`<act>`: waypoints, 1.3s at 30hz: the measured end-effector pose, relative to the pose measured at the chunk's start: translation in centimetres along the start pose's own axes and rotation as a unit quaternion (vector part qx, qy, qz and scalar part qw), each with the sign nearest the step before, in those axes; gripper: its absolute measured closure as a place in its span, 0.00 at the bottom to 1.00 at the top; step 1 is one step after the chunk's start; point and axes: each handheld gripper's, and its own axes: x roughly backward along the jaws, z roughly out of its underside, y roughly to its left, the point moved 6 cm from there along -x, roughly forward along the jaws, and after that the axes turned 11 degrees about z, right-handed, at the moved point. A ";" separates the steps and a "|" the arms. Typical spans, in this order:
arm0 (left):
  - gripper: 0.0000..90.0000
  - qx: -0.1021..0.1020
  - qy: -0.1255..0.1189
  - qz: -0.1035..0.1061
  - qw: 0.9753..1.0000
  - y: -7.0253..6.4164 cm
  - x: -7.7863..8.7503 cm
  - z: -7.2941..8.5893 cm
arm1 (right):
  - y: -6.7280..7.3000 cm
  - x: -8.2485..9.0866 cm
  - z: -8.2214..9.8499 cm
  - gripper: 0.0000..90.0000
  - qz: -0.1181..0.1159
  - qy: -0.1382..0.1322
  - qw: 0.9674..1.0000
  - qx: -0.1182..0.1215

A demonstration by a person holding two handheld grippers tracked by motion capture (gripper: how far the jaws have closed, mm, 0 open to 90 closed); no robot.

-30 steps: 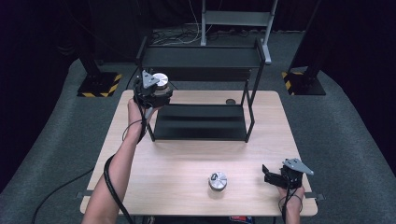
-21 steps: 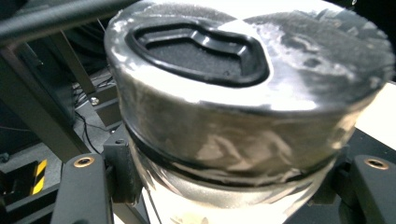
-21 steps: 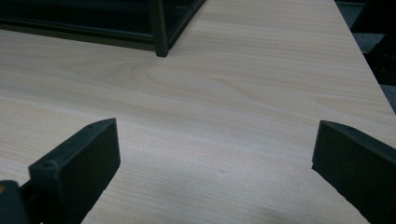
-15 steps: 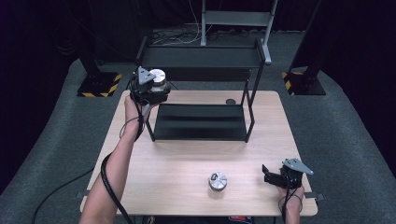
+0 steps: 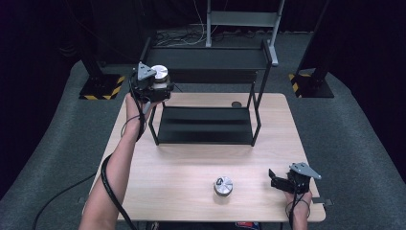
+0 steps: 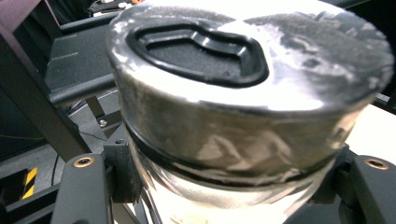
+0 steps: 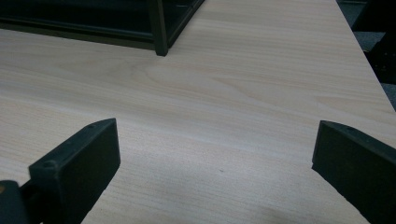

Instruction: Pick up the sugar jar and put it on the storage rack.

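The left gripper (image 5: 160,84) is clamped on a silver can (image 6: 243,93), which is held up in the air right at the shelf rack's (image 5: 206,60) top-left corner. The right gripper (image 5: 280,182) is kept spread wide and grasping nothing, low over the table (image 5: 182,167). A second can (image 5: 223,185) is seen sitting near it.

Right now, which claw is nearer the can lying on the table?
Right. The right claw sits open on the table just right of the can; the left claw is far off by the rack, holding another can.
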 end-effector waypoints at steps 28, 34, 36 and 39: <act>0.34 -0.014 -0.012 0.006 1.000 -0.2 0.9 -2.3 | 0.0 0.1 0.1 0.00 0.001 -0.005 1.000 -0.003; 0.34 -0.018 -0.016 0.004 1.000 -0.3 1.4 -2.9 | -0.1 0.1 0.2 0.00 0.001 -0.005 1.000 -0.004; 0.34 -0.019 -0.016 0.004 1.000 -0.4 1.4 -3.1 | -0.1 0.1 0.2 0.00 0.001 -0.006 1.000 -0.005; 0.34 -0.022 -0.014 0.004 1.000 -0.4 1.5 -3.3 | -0.1 0.1 0.2 0.00 0.000 -0.006 1.000 -0.004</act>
